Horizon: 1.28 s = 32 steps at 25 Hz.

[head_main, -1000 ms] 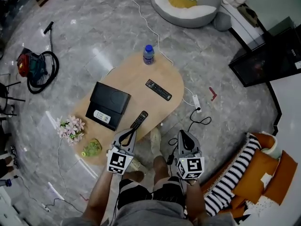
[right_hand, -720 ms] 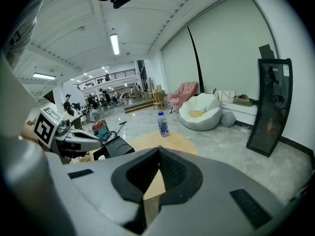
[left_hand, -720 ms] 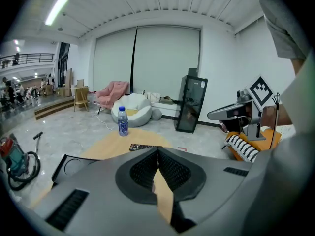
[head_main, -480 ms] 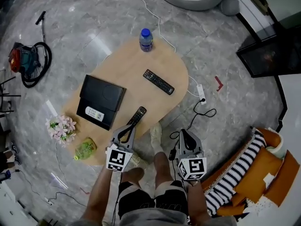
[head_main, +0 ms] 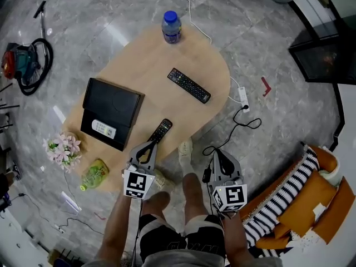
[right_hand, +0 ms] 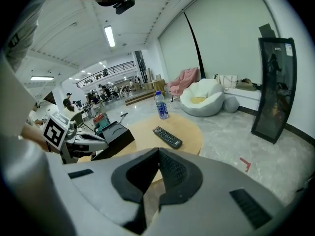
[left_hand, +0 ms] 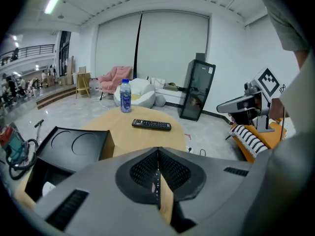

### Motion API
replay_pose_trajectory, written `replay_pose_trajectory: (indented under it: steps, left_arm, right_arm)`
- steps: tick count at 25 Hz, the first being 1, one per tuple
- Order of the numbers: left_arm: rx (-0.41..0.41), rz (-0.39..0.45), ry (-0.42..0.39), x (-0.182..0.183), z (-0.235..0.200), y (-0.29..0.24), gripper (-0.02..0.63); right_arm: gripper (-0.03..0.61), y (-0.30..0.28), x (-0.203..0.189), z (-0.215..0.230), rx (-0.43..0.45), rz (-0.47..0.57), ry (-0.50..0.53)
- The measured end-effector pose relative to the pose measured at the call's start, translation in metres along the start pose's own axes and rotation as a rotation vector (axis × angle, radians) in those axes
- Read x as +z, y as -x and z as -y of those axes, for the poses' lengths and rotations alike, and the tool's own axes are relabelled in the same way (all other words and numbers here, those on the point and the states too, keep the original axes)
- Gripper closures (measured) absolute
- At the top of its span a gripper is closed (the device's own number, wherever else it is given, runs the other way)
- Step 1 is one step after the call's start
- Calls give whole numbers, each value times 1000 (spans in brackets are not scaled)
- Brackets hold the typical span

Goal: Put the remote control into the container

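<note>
Head view: two remotes are counted on the tabletop (head_main: pixel 147 65). The near remote (head_main: pixel 162 130) lies just ahead of the left gripper (head_main: pixel 148 147), the far remote (head_main: pixel 189 85) well apart. The right gripper (head_main: pixel 218 156) is held off the tabletop. One container (head_main: pixel 109 112), one bottle (head_main: pixel 171 26). Left gripper view: jaws pressed together, empty. Right gripper view: same.

Oval wooden table (head_main: pixel 139 65) seen steeply from above.
Black container (head_main: pixel 109 111) centre left; long remote (head_main: pixel 189 85) upper centre; short remote (head_main: pixel 159 130) just above the left gripper (head_main: pixel 148 145) — the right gripper (head_main: pixel 218 152) hangs over grey floor (head_main: pixel 267 49).
</note>
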<state>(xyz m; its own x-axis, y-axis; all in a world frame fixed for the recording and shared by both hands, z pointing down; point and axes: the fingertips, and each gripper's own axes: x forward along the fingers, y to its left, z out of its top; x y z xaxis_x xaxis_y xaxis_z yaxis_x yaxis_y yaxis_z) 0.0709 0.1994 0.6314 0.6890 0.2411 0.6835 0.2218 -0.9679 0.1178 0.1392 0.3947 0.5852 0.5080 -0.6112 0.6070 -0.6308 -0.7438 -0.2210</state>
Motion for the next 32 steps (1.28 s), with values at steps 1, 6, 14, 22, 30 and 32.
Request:
replay_pose_trajectory:
  steps: [1,6,14,22,30,32]
  left_arm:
    - [5,-13,-3,-5,-1,-3,605]
    - [18,-112,-8,-31,-2,-21,589]
    - [-65,-300,-59,-70,5,-55,376]
    - [-67,-401,-65,-100,-2,-80,296]
    - [-48,-448,-77,-117,-8,-91,298]
    - [-46,-454,-86,-118,-9,-93,299]
  right_arm:
    - [568,-1,-1,1,1,-2,-1]
    - [568,-3,-4,5,8,-18,-4]
    - [568,-7,-6,14,13,-36,-25]
    - [568,-12,-24,24,11,-71,-52]
    - [568,-15,-36,29,7,-87,-71]
    - [568,-16,-37,31,5,-89,-72]
